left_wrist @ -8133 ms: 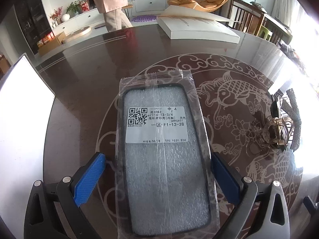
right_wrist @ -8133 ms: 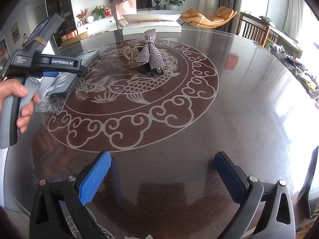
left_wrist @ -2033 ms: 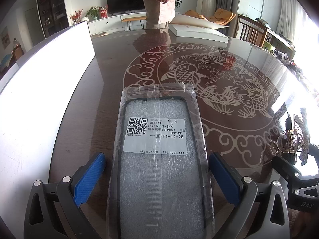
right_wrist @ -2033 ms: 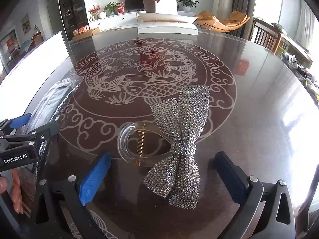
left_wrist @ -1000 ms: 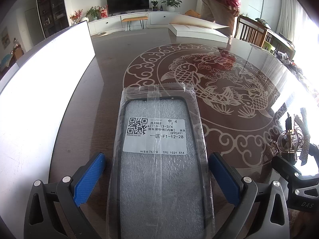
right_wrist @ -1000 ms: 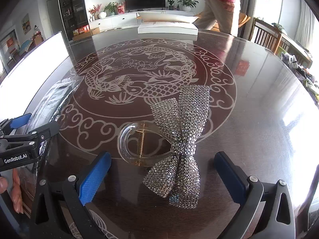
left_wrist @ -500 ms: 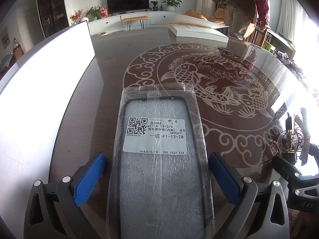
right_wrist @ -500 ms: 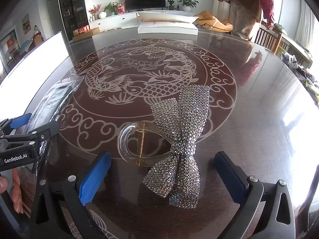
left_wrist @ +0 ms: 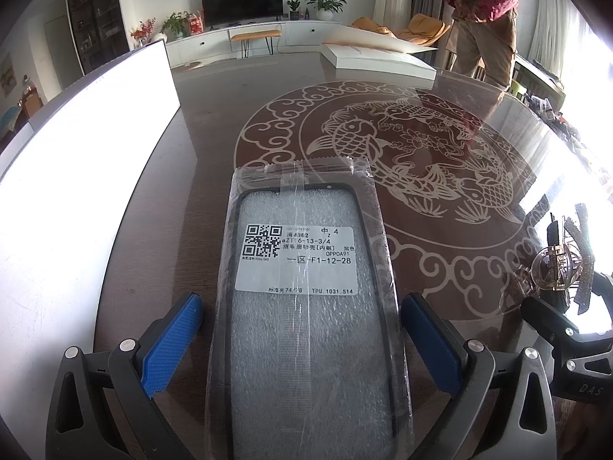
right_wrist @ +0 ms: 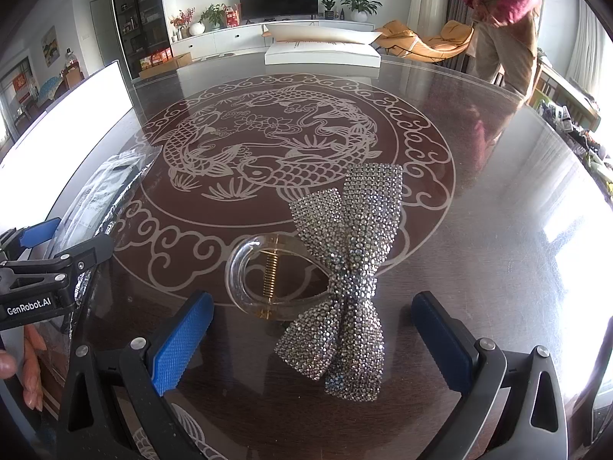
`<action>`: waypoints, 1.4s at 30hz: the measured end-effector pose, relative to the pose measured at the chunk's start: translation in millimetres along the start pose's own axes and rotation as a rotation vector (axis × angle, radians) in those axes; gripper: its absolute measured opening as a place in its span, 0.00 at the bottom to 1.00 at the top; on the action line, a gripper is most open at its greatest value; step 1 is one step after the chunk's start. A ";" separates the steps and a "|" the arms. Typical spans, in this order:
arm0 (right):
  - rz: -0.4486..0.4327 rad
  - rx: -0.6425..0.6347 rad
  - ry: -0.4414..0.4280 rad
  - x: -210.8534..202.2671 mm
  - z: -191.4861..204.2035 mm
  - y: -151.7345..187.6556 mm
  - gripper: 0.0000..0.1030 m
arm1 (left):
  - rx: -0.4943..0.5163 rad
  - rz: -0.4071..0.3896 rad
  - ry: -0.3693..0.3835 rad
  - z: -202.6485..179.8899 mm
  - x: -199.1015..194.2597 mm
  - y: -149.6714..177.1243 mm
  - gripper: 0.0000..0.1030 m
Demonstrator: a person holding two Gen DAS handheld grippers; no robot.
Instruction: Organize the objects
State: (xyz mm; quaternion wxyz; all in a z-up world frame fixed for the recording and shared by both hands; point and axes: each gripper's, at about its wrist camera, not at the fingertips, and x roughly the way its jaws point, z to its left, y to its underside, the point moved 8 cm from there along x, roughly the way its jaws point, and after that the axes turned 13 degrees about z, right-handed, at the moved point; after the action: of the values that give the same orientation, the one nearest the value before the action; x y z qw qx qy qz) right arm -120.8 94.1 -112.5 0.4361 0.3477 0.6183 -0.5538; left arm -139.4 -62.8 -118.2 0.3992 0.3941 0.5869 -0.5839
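A phone case in a clear plastic bag with a white label (left_wrist: 306,306) lies flat on the dark round table (left_wrist: 214,115), between the blue pads of my open left gripper (left_wrist: 302,341); the pads stand apart from it. It also shows at the left of the right wrist view (right_wrist: 99,195). A rhinestone bow hair clip with a clear claw (right_wrist: 345,276) lies on the table between the pads of my open right gripper (right_wrist: 312,339), untouched. The clip also shows at the right of the left wrist view (left_wrist: 563,264).
A white board (left_wrist: 76,176) stands along the table's left side. A white flat box (right_wrist: 322,55) lies at the far edge. A person (right_wrist: 505,27) stands beyond the table at the far right. The table has a carved fish medallion (right_wrist: 276,145).
Both grippers and both objects are as they were. Only the person in the background has walked to the right behind the table.
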 end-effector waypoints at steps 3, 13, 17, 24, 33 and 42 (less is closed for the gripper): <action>0.000 0.000 0.001 0.2 0.0 -0.3 1.00 | 0.006 0.002 0.003 -0.1 0.2 0.4 1.00; 0.000 0.000 0.000 0.3 -0.1 -0.4 1.00 | 0.063 0.058 0.024 -4.8 0.5 3.8 1.00; 0.000 0.000 0.000 0.4 -0.1 -0.6 1.00 | 0.083 0.081 0.030 -5.6 1.9 3.2 1.00; 0.000 0.000 0.000 0.3 0.0 -0.4 1.00 | 0.096 0.079 0.037 -5.6 1.6 3.8 1.00; 0.000 -0.001 -0.006 -0.1 -0.1 -0.1 1.00 | 0.090 0.098 0.034 -5.7 1.8 3.3 1.00; -0.056 0.164 -0.210 -32.4 -30.9 15.3 1.00 | 0.073 0.014 0.045 -1.6 -11.7 12.7 0.73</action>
State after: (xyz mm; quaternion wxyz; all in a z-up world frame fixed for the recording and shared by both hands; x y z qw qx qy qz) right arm -99.4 128.6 -88.2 0.4529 0.3047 0.5313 -0.6479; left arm -123.3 -61.0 -112.1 0.3754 0.4255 0.5710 -0.5932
